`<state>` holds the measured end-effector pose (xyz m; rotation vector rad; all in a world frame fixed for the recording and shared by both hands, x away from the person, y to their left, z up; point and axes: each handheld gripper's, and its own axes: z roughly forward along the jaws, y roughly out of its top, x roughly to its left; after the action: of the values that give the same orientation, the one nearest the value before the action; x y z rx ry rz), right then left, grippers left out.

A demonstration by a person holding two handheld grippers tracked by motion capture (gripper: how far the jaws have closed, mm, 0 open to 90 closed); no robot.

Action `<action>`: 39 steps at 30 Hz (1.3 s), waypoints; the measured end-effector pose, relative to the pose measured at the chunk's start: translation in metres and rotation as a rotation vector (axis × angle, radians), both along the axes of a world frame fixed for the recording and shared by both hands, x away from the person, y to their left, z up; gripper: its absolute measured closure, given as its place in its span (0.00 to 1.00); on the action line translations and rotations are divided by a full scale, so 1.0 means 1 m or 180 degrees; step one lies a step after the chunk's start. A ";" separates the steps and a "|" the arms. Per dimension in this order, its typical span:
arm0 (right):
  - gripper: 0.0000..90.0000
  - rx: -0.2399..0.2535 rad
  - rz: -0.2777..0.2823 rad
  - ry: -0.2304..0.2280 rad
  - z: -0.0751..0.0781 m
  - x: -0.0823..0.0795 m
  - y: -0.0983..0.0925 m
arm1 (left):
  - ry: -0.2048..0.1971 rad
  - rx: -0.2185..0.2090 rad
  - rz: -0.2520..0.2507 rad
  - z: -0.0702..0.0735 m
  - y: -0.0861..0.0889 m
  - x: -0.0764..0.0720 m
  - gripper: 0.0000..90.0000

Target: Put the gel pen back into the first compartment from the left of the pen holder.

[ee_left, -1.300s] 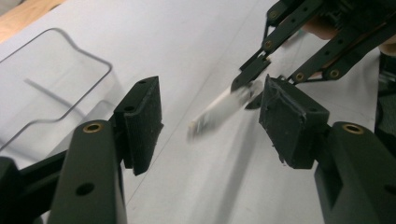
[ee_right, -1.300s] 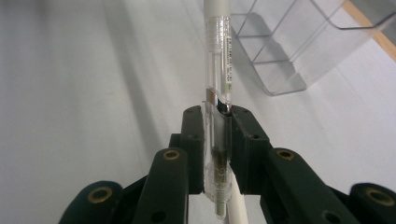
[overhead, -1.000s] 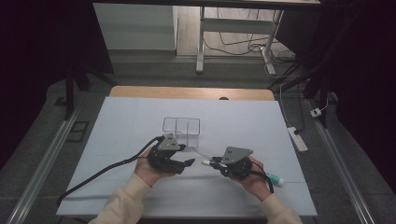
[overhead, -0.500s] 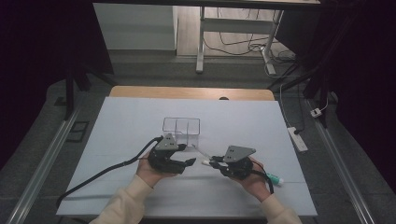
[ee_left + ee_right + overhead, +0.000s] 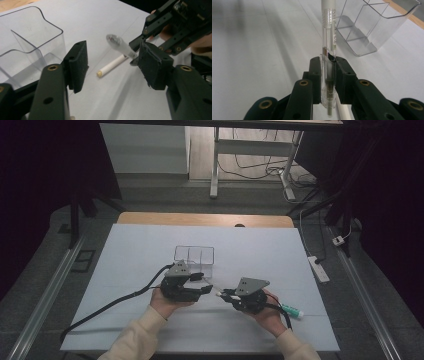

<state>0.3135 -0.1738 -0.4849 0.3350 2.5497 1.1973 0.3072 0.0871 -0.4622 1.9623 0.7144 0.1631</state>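
My right gripper (image 5: 329,61) is shut on a clear pen (image 5: 329,30) that sticks out past its jaws. In the high view this pen (image 5: 219,293) points left, from the right gripper (image 5: 226,294) toward the left gripper (image 5: 202,283). In the left gripper view the pen's rounded end (image 5: 116,43) hangs just ahead of my left gripper (image 5: 116,63). The left jaws have just been closing but still stand apart, and their pads (image 5: 78,65) touch nothing. A white stick (image 5: 111,66) lies on the table beneath the pen.
A clear divided container (image 5: 194,256) stands on the white table sheet (image 5: 125,270) just beyond the left gripper. A green-capped pen (image 5: 292,311) lies to the right of the right hand. Black cables trail from both grippers toward the front edge.
Both hands have kept their places. The left gripper's jaws look slightly narrower than before. The right gripper still grips the clear pen.
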 end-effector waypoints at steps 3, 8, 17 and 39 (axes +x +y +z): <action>0.84 -0.0007 0.0018 -0.0011 -0.001 -0.001 0.002 | 0.0051 -0.0063 -0.0034 -0.001 -0.001 0.002 0.52; 0.84 -0.0017 0.0036 -0.0018 -0.002 -0.002 0.004 | 0.0093 -0.0093 -0.0088 -0.003 -0.004 0.004 0.63; 0.84 -0.0049 0.0053 -0.0026 -0.003 -0.002 0.005 | 0.0237 -0.0195 -0.0323 -0.004 -0.003 0.007 0.84; 0.61 0.0277 -0.0276 0.0063 0.007 0.005 -0.015 | 0.0071 -0.0122 -0.0250 0.013 0.007 0.003 0.88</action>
<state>0.3180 -0.1887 -0.4783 0.4745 2.4770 1.2810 0.3099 0.0939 -0.4492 1.9548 0.6493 0.0795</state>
